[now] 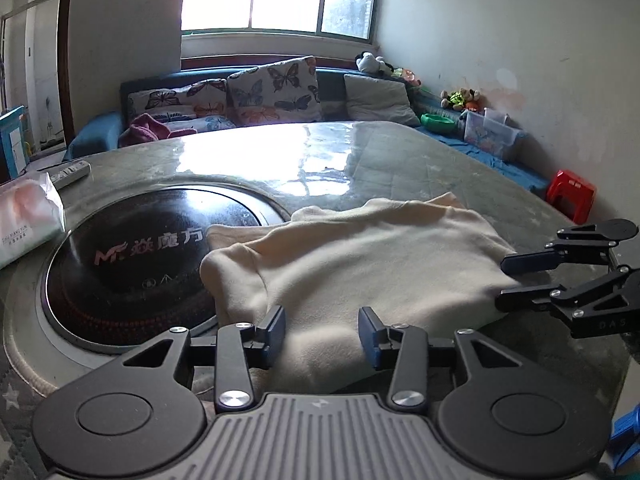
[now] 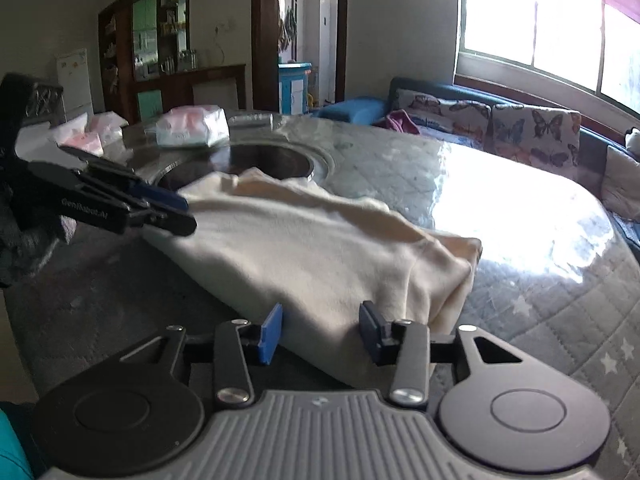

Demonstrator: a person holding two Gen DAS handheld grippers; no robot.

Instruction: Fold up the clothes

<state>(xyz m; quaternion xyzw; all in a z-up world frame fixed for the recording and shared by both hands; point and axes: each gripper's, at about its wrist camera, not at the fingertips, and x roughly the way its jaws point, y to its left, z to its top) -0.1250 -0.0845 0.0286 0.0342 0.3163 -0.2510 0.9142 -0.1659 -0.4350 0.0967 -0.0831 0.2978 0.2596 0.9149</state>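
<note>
Both tongs, left tongs [image 1: 322, 330] and right tongs [image 2: 320, 332], stand half open (holding nothing) over the cream cloth [image 1: 360, 264], low in the frame; next, pinch its edge for another fold.

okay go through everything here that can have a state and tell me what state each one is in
Left gripper: open, cloth between its fingers, not pinched.
Right gripper: open, at the cloth's edge.
Cream garment: folded over, lying flat on the table.
Built-in cooktop: partly covered by the garment.
</note>
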